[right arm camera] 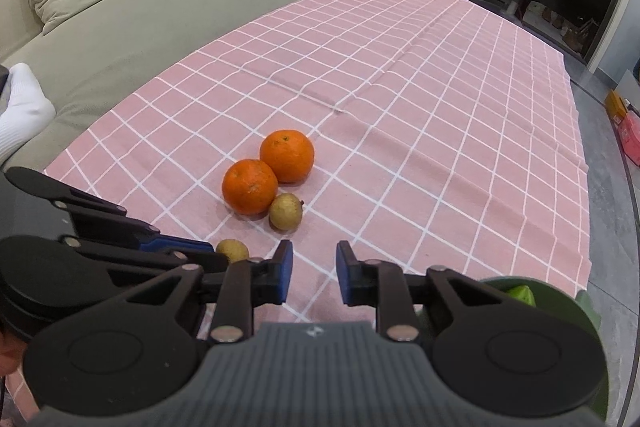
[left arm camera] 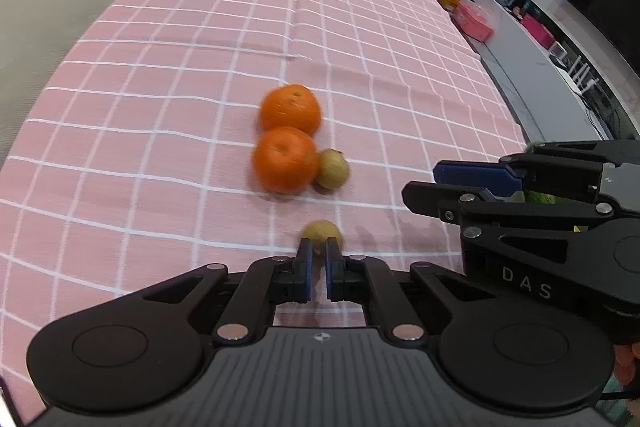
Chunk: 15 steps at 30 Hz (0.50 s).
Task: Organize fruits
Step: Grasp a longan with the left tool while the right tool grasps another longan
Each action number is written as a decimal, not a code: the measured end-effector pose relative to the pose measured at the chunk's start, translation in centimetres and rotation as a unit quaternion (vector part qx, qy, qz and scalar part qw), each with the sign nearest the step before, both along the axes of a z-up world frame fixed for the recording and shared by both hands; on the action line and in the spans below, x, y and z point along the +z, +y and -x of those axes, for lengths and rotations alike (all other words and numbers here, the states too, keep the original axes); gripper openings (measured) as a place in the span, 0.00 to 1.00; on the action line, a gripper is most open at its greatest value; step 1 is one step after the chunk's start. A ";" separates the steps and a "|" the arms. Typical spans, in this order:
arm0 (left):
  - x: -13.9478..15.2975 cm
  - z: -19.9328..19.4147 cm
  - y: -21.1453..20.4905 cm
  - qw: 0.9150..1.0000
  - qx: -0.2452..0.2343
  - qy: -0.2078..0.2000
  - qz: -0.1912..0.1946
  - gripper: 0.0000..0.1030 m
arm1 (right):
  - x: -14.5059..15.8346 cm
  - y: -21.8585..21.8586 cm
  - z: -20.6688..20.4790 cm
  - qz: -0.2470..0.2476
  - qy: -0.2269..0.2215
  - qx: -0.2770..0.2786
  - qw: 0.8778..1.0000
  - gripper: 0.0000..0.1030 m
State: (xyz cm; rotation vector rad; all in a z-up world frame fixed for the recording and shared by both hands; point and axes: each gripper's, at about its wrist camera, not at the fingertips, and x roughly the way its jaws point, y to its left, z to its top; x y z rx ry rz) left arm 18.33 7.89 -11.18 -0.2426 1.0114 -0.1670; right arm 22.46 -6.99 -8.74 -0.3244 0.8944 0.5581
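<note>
Landmark: the near orange (left arm camera: pixel 284 160), on the pink checked cloth (left arm camera: pixel 180 67).
Far orange (left arm camera: pixel 290 109): directly behind the near orange, touching it.
Longan (left arm camera: pixel 333 169): small and brownish, touching the near orange's right side.
Second longan (left arm camera: pixel 322 233): nearer the cameras than the near orange, apart from it, just ahead of the left gripper's tips and partly hidden by them.
Left gripper (left arm camera: pixel 316 254): jaws narrow, a slim gap between the blue pads; whether they touch the second longan I cannot tell.
Right gripper (right arm camera: pixel 314 257): jaws apart at a moderate width, holding nothing, pointing at cloth to the right of the near orange.
Green bowl (right arm camera: pixel 576 307): far right of the near orange, at the table's near corner, with something green inside.
Sofa (right arm camera: pixel 120 7): beyond the cloth, left of the oranges.
</note>
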 end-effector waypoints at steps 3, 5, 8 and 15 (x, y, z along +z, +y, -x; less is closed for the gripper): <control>-0.1 0.1 0.8 1.000 0.009 0.004 0.005 0.06 | -0.1 0.6 -0.4 0.003 0.001 0.006 1.000 0.19; -0.3 0.2 1.1 1.000 0.006 0.005 0.012 0.06 | -0.1 1.0 -0.6 0.006 0.001 0.008 1.000 0.19; -0.2 0.5 0.9 1.000 -0.010 -0.002 0.022 0.09 | 0.2 1.2 -0.7 0.011 -0.003 0.008 1.000 0.19; -0.7 0.3 -0.6 0.999 -0.034 -0.011 0.023 0.31 | 0.6 0.5 -0.6 0.021 -0.008 0.003 1.000 0.19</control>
